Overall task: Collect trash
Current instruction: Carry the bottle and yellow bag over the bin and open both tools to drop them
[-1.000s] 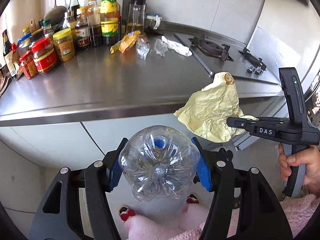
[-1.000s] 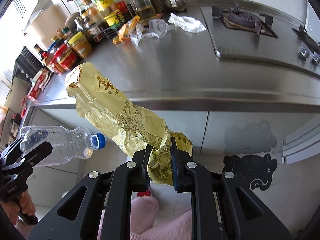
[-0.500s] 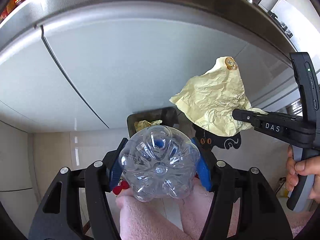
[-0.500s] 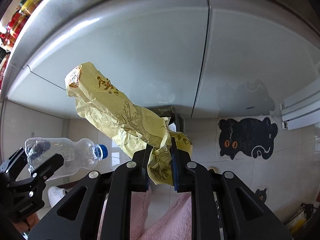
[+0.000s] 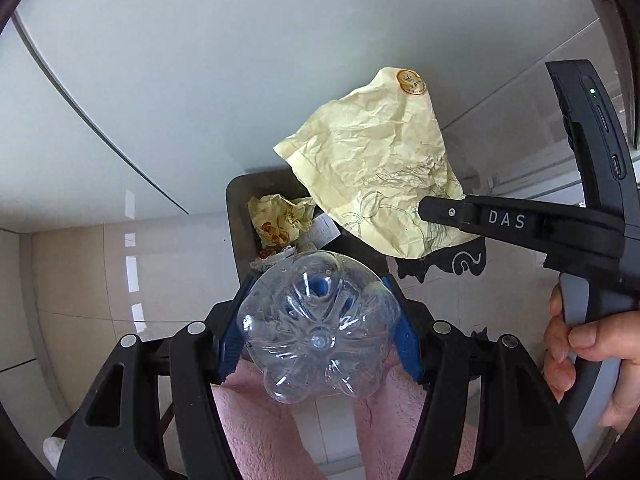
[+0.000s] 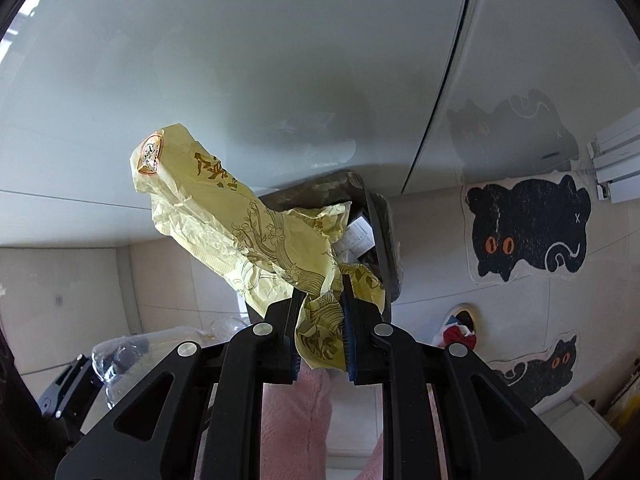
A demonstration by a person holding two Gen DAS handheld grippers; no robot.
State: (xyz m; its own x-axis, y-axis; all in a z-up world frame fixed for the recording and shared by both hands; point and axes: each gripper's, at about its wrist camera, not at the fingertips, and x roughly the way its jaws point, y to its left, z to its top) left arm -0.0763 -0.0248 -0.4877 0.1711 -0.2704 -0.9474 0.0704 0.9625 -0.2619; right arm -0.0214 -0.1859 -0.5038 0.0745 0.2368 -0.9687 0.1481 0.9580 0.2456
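My left gripper (image 5: 318, 330) is shut on a clear plastic bottle (image 5: 318, 328) with a blue cap, its base turned toward the camera. It hangs just above a dark trash bin (image 5: 236, 216) on the floor, which holds crumpled wrappers. My right gripper (image 6: 322, 320) is shut on a crumpled yellow paper wrapper (image 6: 240, 232) that sticks up and to the left, over the same trash bin (image 6: 380, 248). In the left wrist view the right gripper (image 5: 436, 210) comes in from the right with the yellow wrapper (image 5: 380, 168). The bottle (image 6: 120, 356) shows blurred at lower left in the right wrist view.
Pale grey cabinet doors (image 5: 200, 60) rise right behind the bin. Black cat-shaped floor mats (image 6: 528, 228) lie to the right on beige tiles. A hand (image 5: 584, 344) holds the right gripper's handle. Pink sleeves or trousers (image 5: 280, 432) show below both grippers.
Both grippers have dropped from countertop height to the floor and tipped downward. The counter and jars have left the view; the trash bin has come into view and grown closer. Both grips hold.
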